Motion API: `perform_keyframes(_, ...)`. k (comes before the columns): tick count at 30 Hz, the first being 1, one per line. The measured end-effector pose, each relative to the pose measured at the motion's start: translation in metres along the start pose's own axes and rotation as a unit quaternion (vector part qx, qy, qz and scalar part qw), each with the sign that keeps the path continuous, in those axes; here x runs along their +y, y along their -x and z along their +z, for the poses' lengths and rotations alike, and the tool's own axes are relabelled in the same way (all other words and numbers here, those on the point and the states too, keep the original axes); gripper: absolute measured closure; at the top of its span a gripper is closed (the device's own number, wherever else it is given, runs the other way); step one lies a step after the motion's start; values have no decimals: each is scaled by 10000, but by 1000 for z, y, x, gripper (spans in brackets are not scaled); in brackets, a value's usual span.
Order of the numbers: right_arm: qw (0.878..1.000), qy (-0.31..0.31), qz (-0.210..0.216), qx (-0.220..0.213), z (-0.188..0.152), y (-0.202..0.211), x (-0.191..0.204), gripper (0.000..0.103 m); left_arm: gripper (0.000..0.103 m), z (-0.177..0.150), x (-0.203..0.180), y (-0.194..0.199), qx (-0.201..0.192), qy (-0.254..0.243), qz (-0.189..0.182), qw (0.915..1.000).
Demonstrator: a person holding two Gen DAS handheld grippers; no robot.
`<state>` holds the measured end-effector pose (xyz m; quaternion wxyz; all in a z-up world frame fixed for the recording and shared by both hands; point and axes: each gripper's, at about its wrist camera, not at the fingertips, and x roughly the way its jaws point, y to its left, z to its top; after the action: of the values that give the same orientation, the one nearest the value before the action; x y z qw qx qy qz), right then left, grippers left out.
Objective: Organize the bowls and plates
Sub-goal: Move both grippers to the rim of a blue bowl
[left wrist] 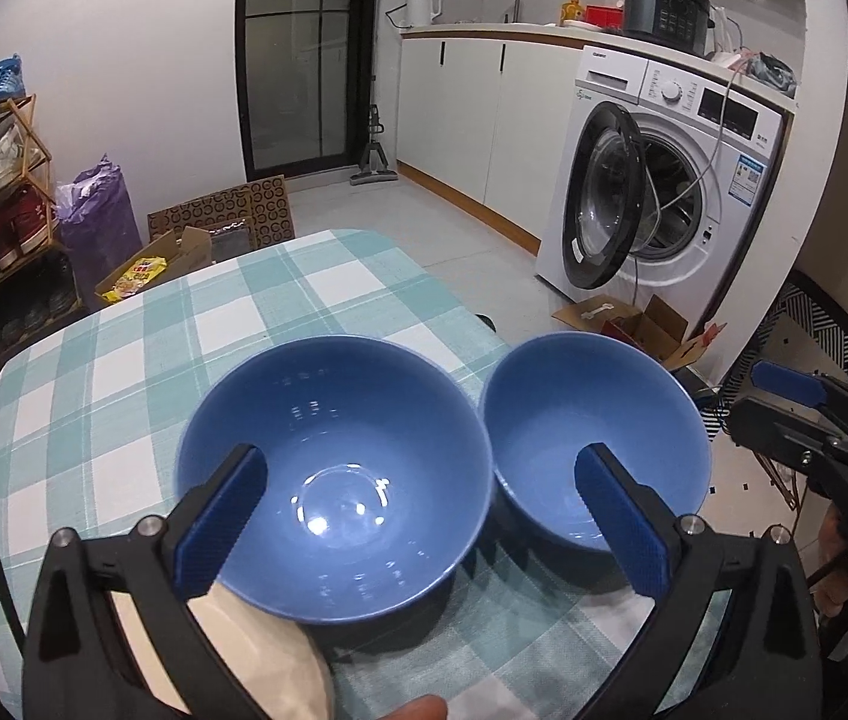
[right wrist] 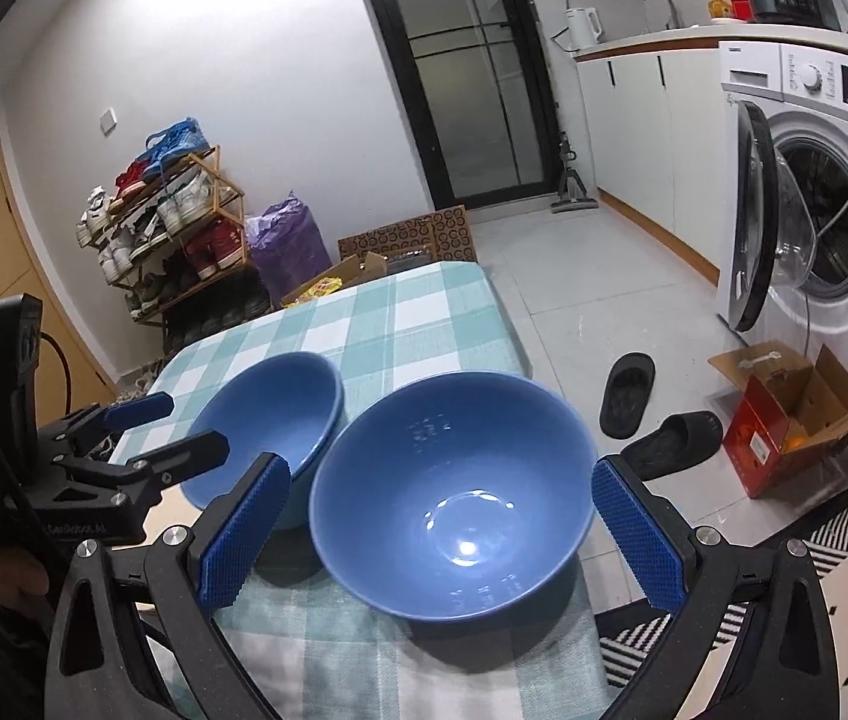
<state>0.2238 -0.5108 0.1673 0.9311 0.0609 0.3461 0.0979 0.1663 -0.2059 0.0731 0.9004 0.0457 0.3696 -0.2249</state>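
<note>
Two blue bowls stand side by side, nearly touching, on a table with a teal-and-white checked cloth (left wrist: 124,372). My left gripper (left wrist: 422,457) is open, its blue pads held wide just short of the left bowl (left wrist: 334,480) and touching nothing. My right gripper (right wrist: 441,467) is open too, its pads either side of the near rim of the right bowl (right wrist: 454,498) without touching it. The right wrist view shows the left bowl (right wrist: 268,414) and left gripper (right wrist: 190,423) at left. The left wrist view shows the right bowl (left wrist: 598,438) and right gripper (left wrist: 754,402) at right.
A pale beige rounded thing (left wrist: 262,648) lies by the left bowl's near side. The right bowl sits close to the table's right edge. On the floor are two black slippers (right wrist: 628,390), an open cardboard box (right wrist: 784,426), a washing machine (right wrist: 814,228) with its door open and a shoe rack (right wrist: 172,228).
</note>
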Motion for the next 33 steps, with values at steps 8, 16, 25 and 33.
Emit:
perform_keyframes(8,9990,-392,24,213,-4,-15,-23,1,0,3,-24,-14,109,-192,-120,9997)
perform_keyframes(16,9979,-529,53,356,-7,-27,-37,1,0,4,-36,-23,121,-362,-111,9992)
perform_keyframes(25,9963,-689,-42,506,-13,-40,-51,1,0,8,-43,-33,190,-457,-70,9987)
perform_keyframes(33,9935,-878,-136,715,-20,-55,-66,1,2,16,-45,-37,-11,-499,-54,9987)
